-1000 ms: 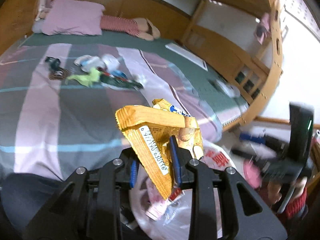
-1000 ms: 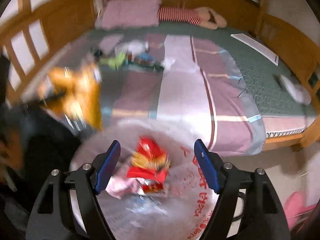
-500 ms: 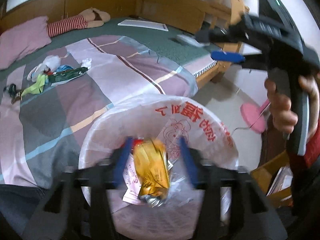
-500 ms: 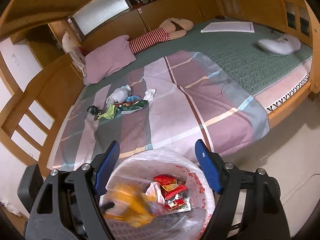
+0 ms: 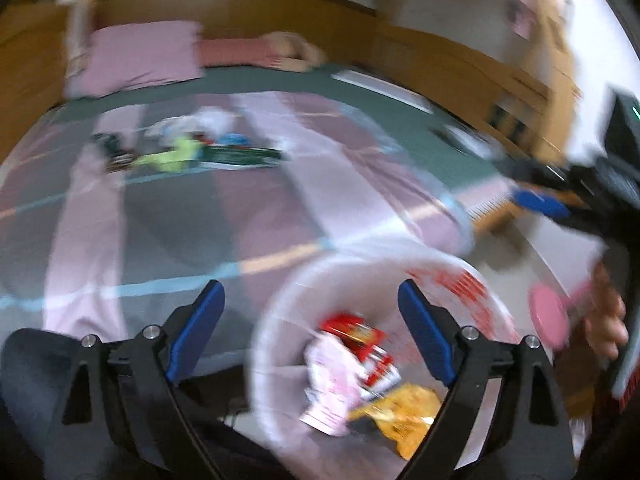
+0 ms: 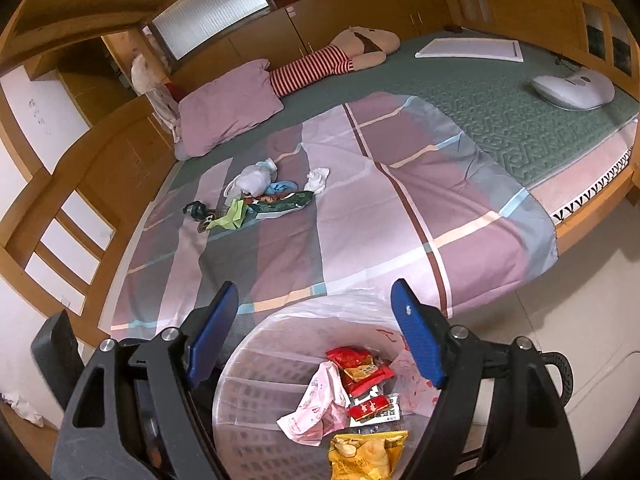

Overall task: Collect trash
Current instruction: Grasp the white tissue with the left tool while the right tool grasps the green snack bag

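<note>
Both grippers are hanging over the trash bin [image 6: 240, 392], which is standing on the floor just beside the foot of the bed [image 6: 500, 128]. The left gripper [image 5: 310, 322] is spread wide with nothing between its blue pads, and the right gripper [image 6: 314, 322] is likewise standing wide open and holding nothing. Inside the lined bin, a yellow snack bag [image 6: 366, 454] is lying at the near side, touching a crumpled pink wrapper [image 6: 324, 404] and red packets [image 6: 360, 366] piled next to it. The left wrist view is blurring badly, though the same bin [image 5: 276, 320] and its contents are showing there, with the right hand [image 5: 606, 324] at the far edge. More litter [image 6: 256, 196] is lying in a loose heap on the striped blanket [image 6: 400, 220], well apart from the bin and near a pink pillow [image 6: 228, 108].
</note>
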{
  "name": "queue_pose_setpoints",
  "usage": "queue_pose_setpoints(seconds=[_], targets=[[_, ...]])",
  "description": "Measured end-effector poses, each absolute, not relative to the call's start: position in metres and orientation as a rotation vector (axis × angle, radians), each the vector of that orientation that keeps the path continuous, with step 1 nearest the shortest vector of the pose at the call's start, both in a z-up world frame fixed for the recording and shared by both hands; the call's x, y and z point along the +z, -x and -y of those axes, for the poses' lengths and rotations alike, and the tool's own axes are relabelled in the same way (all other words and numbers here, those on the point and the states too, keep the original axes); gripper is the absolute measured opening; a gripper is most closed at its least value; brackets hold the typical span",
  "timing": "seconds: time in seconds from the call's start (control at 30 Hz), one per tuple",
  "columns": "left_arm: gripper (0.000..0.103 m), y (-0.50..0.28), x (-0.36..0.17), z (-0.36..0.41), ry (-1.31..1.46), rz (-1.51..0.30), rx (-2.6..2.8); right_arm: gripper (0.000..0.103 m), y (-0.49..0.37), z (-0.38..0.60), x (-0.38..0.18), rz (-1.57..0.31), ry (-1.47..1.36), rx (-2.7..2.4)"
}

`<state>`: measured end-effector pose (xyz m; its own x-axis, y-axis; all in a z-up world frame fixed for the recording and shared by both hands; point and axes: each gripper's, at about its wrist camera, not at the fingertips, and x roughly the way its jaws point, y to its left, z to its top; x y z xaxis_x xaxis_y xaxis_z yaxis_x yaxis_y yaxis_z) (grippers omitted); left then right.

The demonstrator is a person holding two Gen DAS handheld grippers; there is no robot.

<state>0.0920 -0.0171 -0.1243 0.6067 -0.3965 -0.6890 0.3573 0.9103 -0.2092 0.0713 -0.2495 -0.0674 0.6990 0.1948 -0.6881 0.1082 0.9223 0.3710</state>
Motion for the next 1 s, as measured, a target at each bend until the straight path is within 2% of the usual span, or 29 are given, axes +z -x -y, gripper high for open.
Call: queue_pose_setpoints(seconds=[0.17,0.3,0.4,0.57,0.73,1.0], targets=[[0.093,-0.145,-0.131,-0.029,0.156,-0.82,-0.202,0.078,-0.081,0.238,-0.067,-0.816,-0.362,0.046],[0.093,-0.197,-0.133,-0.055,0.192,-0.819,-0.085,0.083,-0.101,0.225,-0.069,-0.823,-0.336,0.049],[0.094,-0.239,-0.132,-0.078,0.2,-0.818,0.018,0.084,-0.133,0.21,-0.077,-0.832,-0.294,0.047],[0.094,-0.266,-0.146,-0.119,0.243,-0.853,0.158,0.084,-0.217,0.179,-0.115,-0.921,-0.286,0.068],[0.094,-0.261,-0.166,-0.146,0.515,-0.924,0.145,0.084,-0.309,0.146,-0.144,-0.941,-0.273,0.053],[0.096,-0.269,-0.181,-0.131,0.505,-0.987,0.133,0.084,-0.444,0.107,-0.176,-0.971,-0.359,0.018]])
